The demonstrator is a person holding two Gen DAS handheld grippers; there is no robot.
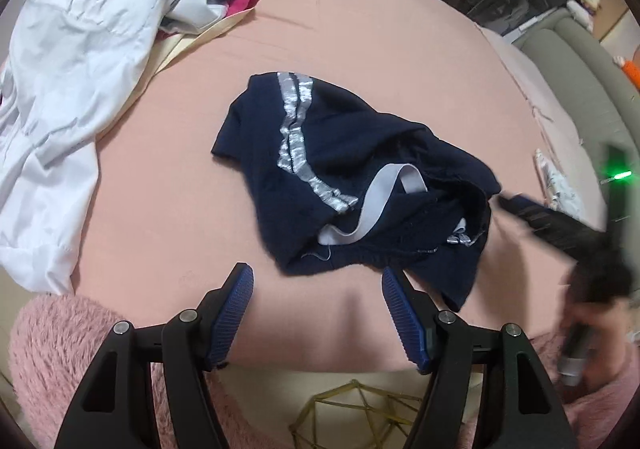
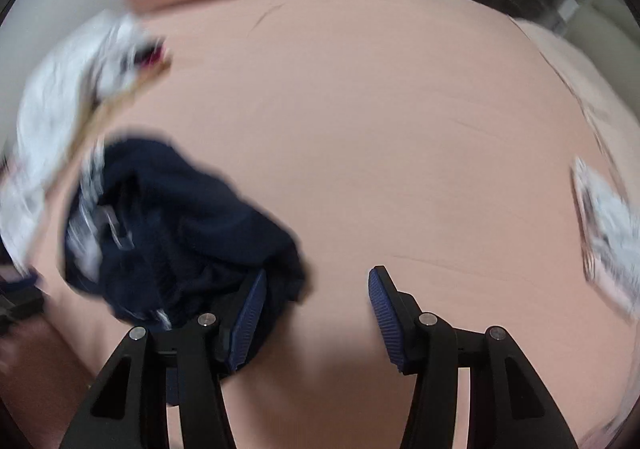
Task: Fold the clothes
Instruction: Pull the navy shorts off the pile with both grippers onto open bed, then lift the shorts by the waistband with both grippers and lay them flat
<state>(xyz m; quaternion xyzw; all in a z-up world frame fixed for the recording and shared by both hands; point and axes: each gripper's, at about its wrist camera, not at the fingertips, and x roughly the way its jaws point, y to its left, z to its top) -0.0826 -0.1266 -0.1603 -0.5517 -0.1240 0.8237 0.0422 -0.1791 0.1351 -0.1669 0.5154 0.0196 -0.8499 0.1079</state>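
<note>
A crumpled navy garment (image 1: 352, 177) with silver side stripes and a white elastic band lies on the pink bed sheet (image 1: 360, 29). My left gripper (image 1: 318, 275) is open and empty, hovering just in front of the garment's near edge. In the left wrist view the right gripper's fingers (image 1: 536, 211) reach toward the garment's right edge, blurred. In the right wrist view, which is blurred, my right gripper (image 2: 318, 277) is open, its left finger over the garment's (image 2: 176, 225) right edge, nothing held.
A heap of white clothes (image 1: 68, 89) with a cream strap and a red piece lies at the back left. A fluffy pink blanket (image 1: 60, 349) covers the near edge. A patterned packet (image 2: 604, 225) lies at the right. A grey sofa (image 1: 580, 69) stands beyond the bed.
</note>
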